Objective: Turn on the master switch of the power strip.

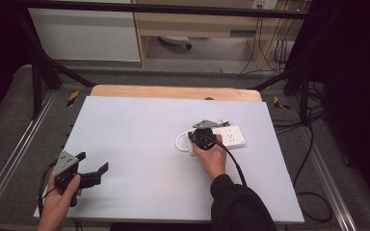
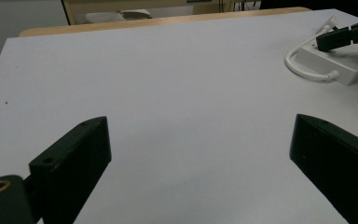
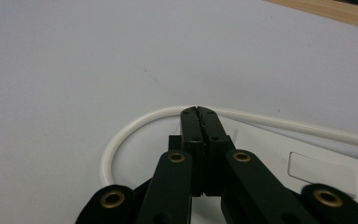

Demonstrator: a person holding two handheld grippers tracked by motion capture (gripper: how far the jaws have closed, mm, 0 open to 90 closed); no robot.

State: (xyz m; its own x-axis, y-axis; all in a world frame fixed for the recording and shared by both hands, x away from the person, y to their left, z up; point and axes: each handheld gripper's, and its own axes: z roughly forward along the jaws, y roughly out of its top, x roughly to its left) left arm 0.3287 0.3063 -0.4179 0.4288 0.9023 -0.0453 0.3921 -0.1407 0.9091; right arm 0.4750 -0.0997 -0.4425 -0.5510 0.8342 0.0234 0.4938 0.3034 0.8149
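Left gripper (image 1: 95, 168), black, two-jawed, hovered released over pale grey tabletop (image 1: 139, 139) near its front-left corner. Right gripper (image 3: 199, 112), black, was clenched, empty, tips touching looped white cable (image 3: 121, 135) of white rectangular plastic power strip (image 1: 231, 136), right of centre on the tabletop.

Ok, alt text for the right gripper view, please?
The right gripper, its black jaws shut, tips at a looping white cable of a white power strip lying on the pale grey table top.
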